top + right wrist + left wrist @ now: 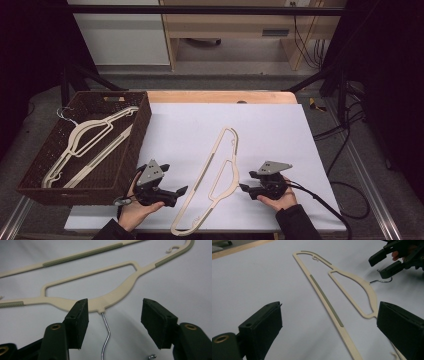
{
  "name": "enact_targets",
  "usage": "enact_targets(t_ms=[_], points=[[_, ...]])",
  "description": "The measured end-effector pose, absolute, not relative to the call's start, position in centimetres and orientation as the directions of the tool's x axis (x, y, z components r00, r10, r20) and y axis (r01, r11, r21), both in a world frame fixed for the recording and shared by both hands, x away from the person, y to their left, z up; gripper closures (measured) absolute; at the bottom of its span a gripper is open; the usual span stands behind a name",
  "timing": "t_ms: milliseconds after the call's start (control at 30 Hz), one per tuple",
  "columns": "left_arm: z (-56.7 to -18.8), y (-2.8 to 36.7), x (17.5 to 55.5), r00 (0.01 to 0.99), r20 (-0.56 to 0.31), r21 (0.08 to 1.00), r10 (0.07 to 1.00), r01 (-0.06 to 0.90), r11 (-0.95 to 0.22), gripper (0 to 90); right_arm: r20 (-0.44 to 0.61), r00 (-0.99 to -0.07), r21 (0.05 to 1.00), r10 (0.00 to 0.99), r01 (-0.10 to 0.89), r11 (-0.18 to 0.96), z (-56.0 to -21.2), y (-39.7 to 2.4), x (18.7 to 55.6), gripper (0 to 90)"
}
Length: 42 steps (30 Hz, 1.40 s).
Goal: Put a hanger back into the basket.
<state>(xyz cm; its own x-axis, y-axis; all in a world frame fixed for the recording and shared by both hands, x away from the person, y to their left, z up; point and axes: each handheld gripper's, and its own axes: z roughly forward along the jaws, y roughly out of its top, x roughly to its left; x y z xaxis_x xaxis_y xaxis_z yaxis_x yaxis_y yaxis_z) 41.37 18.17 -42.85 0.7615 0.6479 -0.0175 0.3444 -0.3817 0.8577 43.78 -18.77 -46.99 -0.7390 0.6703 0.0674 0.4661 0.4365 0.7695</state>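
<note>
A cream plastic hanger (206,167) with a thin metal hook (106,335) lies flat on the white sheet (280,130), running from the middle toward the near edge. My left gripper (182,191) is low on the hanger's left side, open, and the long bar (324,297) lies between its wide-apart jaws (328,307). My right gripper (244,187) is on the hanger's right side, open. Its jaws (115,302) stand on either side of the hook's stem, just short of the hanger's neck (100,305), touching nothing. In the left gripper view the right gripper (384,263) hovers over the hook (382,280).
A brown woven basket (142,125) stands at the left edge of the table and holds more cream hangers (85,137). A wooden table edge (220,96) borders the sheet at the back. Black cables (345,200) trail off to the right.
</note>
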Motion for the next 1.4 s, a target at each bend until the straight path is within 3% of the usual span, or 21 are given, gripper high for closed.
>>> enact_targets(t_ms=[333, 633, 1033, 1400], points=[[-43.1, 17.9, 41.4, 0.768, -0.016, 0.851, 0.641, 0.348, -0.395, 6.4, 0.066, -0.782, 0.728, 0.62, 0.462, 0.506, -48.0, -18.2, 44.2, 67.9], [-43.1, 17.9, 41.3, 0.769, -0.014, 0.85, 0.639, 0.346, -0.397, 6.7, 0.028, -0.805, 0.708, 0.593, 0.435, 0.556, -48.0, -17.7, 44.2, 84.6], [-42.5, 16.8, 41.2, 0.783, -0.034, 0.851, 0.621, 0.348, -0.392, 7.7, 0.042, -0.836, 0.697, 0.547, 0.416, 0.584, -47.8, -17.8, 44.7, 88.9], [-42.1, 11.0, 41.6, 0.833, -0.029, 0.818, 0.553, 0.337, -0.465, 11.7, 0.051, -0.842, 0.706, 0.538, 0.411, 0.577, -46.4, -18.1, 44.4, 89.2]])
